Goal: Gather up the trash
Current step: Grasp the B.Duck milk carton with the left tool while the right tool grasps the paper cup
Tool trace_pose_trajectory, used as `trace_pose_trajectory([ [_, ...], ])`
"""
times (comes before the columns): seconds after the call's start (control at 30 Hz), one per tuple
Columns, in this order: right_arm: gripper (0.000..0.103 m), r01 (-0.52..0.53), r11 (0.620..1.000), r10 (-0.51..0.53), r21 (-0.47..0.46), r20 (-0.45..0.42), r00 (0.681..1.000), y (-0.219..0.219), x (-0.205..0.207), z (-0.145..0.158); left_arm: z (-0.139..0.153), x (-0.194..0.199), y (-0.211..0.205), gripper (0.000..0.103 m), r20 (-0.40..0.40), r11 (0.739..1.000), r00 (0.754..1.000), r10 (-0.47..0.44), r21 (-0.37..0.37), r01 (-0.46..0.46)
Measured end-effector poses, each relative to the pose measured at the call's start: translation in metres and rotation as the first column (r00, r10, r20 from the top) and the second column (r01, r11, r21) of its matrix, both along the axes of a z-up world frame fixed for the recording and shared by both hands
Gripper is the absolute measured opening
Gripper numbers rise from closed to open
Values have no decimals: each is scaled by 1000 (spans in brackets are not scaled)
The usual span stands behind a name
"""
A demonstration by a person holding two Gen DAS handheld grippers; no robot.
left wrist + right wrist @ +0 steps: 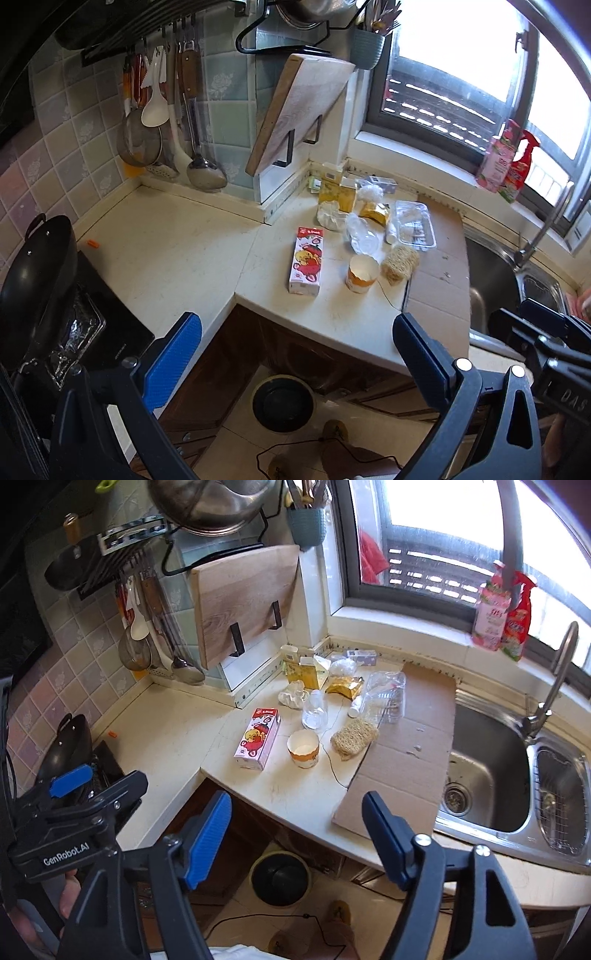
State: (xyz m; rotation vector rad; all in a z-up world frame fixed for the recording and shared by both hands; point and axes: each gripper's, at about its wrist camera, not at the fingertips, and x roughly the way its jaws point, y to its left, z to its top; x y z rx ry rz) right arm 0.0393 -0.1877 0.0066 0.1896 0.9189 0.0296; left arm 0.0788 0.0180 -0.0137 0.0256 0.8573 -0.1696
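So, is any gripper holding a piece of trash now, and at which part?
Nothing is held. The left gripper and the right gripper are both open and empty, short of the counter with the trash.

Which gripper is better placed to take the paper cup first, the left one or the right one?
Probably the right gripper. It is open and empty, and in its view the paper cup stands nearly straight ahead. The left gripper, also open, has the cup somewhat to its right.
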Motion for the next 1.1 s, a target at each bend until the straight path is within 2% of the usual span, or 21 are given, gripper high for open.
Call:
trace_pose_trajectory([
  [0.07, 64, -18, 999, 19, 30, -23, 1000, -16, 20, -4, -1, 17, -9, 102, 2, 999, 1000, 28, 23, -28],
  [0.13, 63, -32, 998, 34, 57, -47, 998, -30, 39, -12, -7, 42, -17, 102, -27, 998, 998, 49, 32, -48],
  [0.33, 51, -65, 972, 113, 226, -206, 972, -67, 112, -64, -53, 124, -40, 102, -153, 997, 986, 72, 22, -70],
  [0.5, 47, -68, 938, 193, 341, -346, 918, -73, 176, -129, -113, 184, -60, 102, -254, 993, 962, 104, 88, -84],
  [0.63, 38, -44, 909, 244, 415, -444, 862, -62, 213, -183, -161, 220, -64, 99, -334, 980, 927, 170, 153, -125],
  [0.7, 36, -32, 898, 266, 439, -485, 833, -53, 224, -207, -180, 232, -62, 99, -383, 978, 904, 192, 152, -144],
  [0.83, 35, -11, 892, 274, 452, -520, 809, -42, 234, -231, -199, 247, -59, 99, -416, 973, 883, 218, 161, -165],
  [0.9, 30, 7, 889, 268, 459, -532, 803, -40, 235, -239, -206, 253, -60, 99, -419, 970, 880, 225, 176, -164],
  [0.97, 17, 17, 892, 260, 451, -543, 798, -39, 235, -245, -208, 257, -61, 99, -424, 974, 880, 212, 161, -157],
  [1.03, 9, 28, 895, 251, 446, -553, 795, -39, 237, -252, -212, 263, -64, 99, -431, 973, 876, 215, 173, -154],
  [1.1, 7, 32, 892, 246, 452, -543, 803, -40, 236, -252, -211, 264, -67, 99, -451, 974, 867, 211, 176, -146],
])
